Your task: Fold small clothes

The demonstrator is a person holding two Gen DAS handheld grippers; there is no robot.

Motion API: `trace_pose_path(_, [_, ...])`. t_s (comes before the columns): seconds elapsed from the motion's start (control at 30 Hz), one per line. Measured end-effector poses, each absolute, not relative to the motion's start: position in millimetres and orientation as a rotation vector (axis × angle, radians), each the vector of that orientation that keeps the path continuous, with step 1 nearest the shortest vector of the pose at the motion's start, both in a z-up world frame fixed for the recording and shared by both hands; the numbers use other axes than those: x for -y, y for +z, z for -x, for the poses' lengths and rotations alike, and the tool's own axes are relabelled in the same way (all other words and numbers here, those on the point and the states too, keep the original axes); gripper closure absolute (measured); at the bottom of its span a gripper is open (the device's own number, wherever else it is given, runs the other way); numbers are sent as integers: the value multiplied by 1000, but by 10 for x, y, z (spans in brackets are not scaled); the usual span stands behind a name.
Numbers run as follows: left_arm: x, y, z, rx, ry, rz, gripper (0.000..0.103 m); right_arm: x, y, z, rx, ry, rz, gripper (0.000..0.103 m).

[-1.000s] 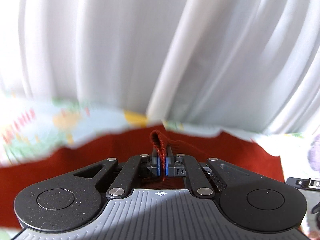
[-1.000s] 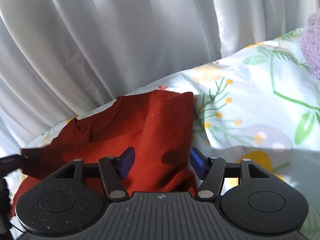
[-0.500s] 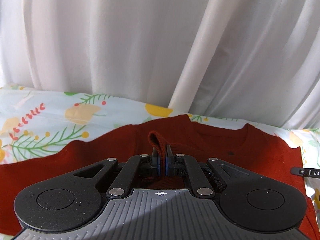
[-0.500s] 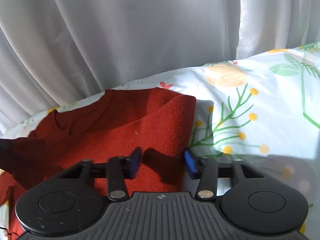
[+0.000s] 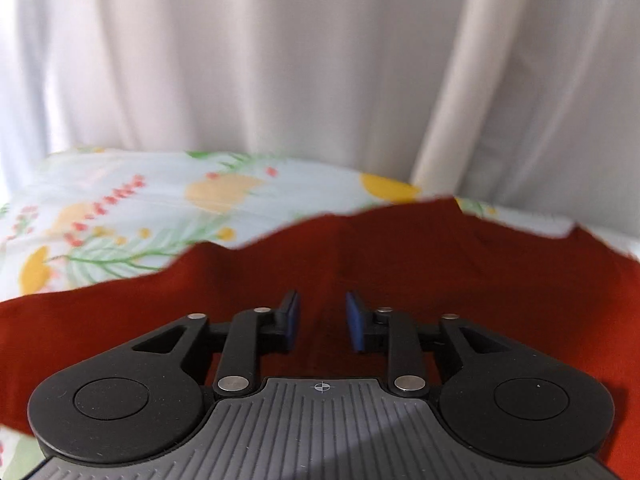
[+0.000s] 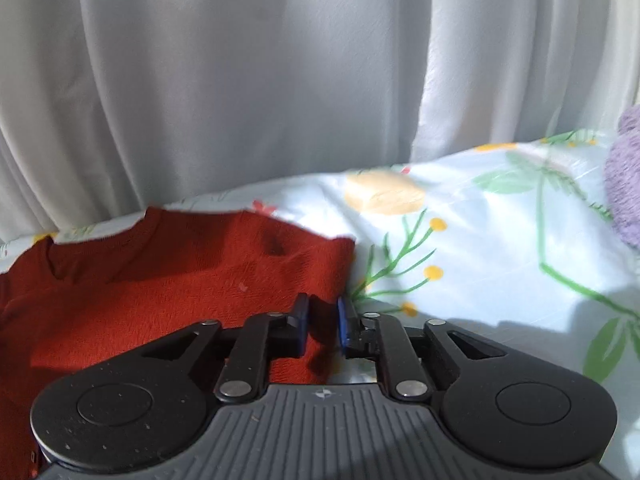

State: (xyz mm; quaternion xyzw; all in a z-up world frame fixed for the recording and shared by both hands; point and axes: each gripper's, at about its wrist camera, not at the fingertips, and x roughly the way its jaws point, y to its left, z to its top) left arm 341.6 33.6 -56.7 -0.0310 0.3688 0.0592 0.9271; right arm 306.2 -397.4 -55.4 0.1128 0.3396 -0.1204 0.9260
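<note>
A rust-red knit garment lies spread on a floral sheet. My left gripper is open just above the garment, with nothing between its blue pads. In the right wrist view the same garment fills the lower left, its right edge running under the jaws. My right gripper is nearly closed at that edge, with a narrow gap between the pads. Red fabric sits between and below them; whether the pads pinch it is not clear.
White curtains hang close behind the bed in both views. The floral sheet extends to the right of the garment. A purple fuzzy item lies at the far right edge.
My left gripper has opened and let go of the red fabric fold it held. My right gripper's jaws have narrowed from wide open to nearly closed at the garment's right edge.
</note>
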Motion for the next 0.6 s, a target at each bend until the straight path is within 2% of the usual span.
trace_pose_path(0.03, [-346,-516,-3361,-723,138,86,57,3959,-498,-3019,-665,-249,-234,87])
trace_pose_path(0.13, [-234,-475,-3307,-677,77,143,41,3802,-441,-2961,-617,-101,-302,84])
trace_pose_path(0.2, [-61,-560,-3376,-719,6,126,34,3548,-546,-3030,-658,40,-321,84])
trace_pose_path(0.33, [207,-847,-3484,-776,49,-25,31,3184,-820,-3157,-705,87,-228,84])
trace_pose_path(0.37, [216,-869,-3447,-745,46,-34,30,3188,-859,-3151,-682,72,-205,84])
trace_pose_path(0.47, [139,-891,-3438,-739,44,-17,22,3274,-922,-3167,-645,-38,-48,84])
trace_pose_path(0.5, [90,-899,-3448,-743,45,6,21,3361,-949,-3158,-627,-59,-22,90])
trace_pose_path(0.53, [46,-905,-3448,-738,53,18,20,3472,-967,-3153,-621,-71,-20,91])
trace_pose_path(0.6, [35,-918,-3421,-732,70,14,18,3669,-981,-3159,-619,-131,-40,90])
